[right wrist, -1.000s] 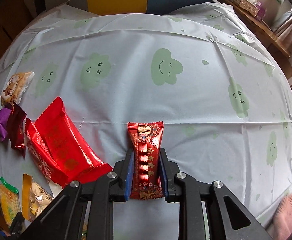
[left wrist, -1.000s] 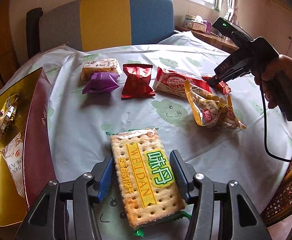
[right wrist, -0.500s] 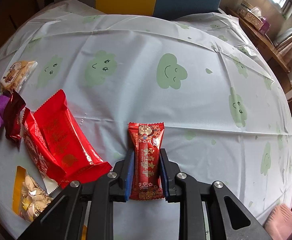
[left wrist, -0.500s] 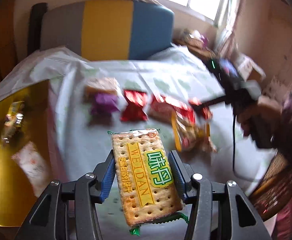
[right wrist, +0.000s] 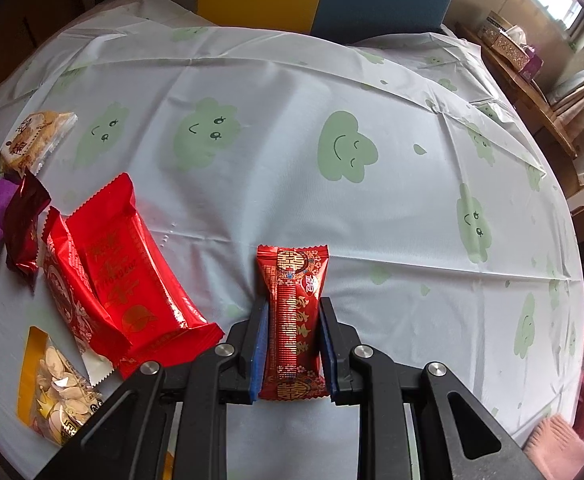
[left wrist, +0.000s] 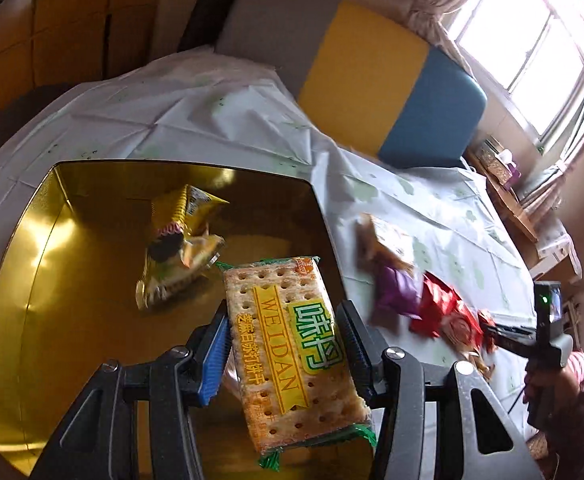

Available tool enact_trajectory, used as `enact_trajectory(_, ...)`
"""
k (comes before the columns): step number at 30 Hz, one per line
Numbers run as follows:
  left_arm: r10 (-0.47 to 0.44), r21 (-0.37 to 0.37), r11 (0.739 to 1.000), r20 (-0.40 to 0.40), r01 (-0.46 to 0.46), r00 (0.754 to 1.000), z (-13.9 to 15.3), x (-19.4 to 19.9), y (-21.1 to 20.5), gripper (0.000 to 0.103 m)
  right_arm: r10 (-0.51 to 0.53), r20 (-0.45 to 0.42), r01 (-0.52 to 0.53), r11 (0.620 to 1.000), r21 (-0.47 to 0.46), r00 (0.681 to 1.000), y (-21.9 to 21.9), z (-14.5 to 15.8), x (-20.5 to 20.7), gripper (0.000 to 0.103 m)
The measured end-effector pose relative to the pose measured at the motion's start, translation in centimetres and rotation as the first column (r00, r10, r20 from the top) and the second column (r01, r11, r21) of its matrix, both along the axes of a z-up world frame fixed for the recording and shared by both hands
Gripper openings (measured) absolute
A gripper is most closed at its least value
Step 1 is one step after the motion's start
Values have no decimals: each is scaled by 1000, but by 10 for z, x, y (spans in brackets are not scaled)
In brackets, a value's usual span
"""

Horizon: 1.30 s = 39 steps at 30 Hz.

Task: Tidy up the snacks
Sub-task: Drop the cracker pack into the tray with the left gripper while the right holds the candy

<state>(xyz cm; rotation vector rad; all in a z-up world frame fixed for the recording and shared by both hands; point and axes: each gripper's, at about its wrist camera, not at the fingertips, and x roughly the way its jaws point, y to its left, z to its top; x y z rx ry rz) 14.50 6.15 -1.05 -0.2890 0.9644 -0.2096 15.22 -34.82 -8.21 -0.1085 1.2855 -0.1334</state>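
Gold box (left wrist: pixel 32 280) below (perforated) cracker pack (left wrist: pixel 292 344)

The left gripper (left wrist: pixel 282 354) has swung left since a second ago: the cracker pack (left wrist: pixel 292 354) clamped in its jaws now hangs over the gold box (left wrist: pixel 52 280), where before it was over the tabletop (left wrist: pixel 432 216). A yellow packet (left wrist: pixel 180 248) in the box now lies just ahead of the jaws. The loose snacks, once ahead, now sit off to the jaws' right. The right gripper (right wrist: pixel 292 344) has shifted slightly with its red bar (right wrist: pixel 294 320), so the red pack (right wrist: pixel 128 276) left of its jaws appears a little higher.
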Motion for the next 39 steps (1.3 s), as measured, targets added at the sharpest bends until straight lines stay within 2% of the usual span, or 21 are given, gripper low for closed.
enact_trajectory(18, -13, 64, 998, -68, 17, 998, -32, 60, -16, 53, 11, 2, -11, 1000, -9, 1000, 2, 0, 0, 25)
enact_trajectory(22, 21, 63, 998, -84, -16, 996, -37, 67, -12, 54, 12, 1, -12, 1000, -8, 1000, 2, 0, 0, 25)
enact_trajectory(23, 25, 59, 998, -86, -20, 996, -37, 66, -11, 59, 13, 3, -13, 1000, -7, 1000, 2, 0, 0, 25)
enact_trajectory(25, 20, 72, 997, -76, -15, 997, -36, 61, -12, 62, 17, 3, -17, 1000, -12, 1000, 2, 0, 0, 25)
enact_trajectory(33, 65, 147, 987, 5, -65, 998, -14, 17, -13, 62, 25, 6, -25, 1000, -19, 1000, 3, 1, 0, 25)
enact_trajectory(39, 72, 172, 982, 59, -81, 996, 1, -24, -11, 62, 32, 11, -32, 999, -28, 999, 5, 1, -2, 24)
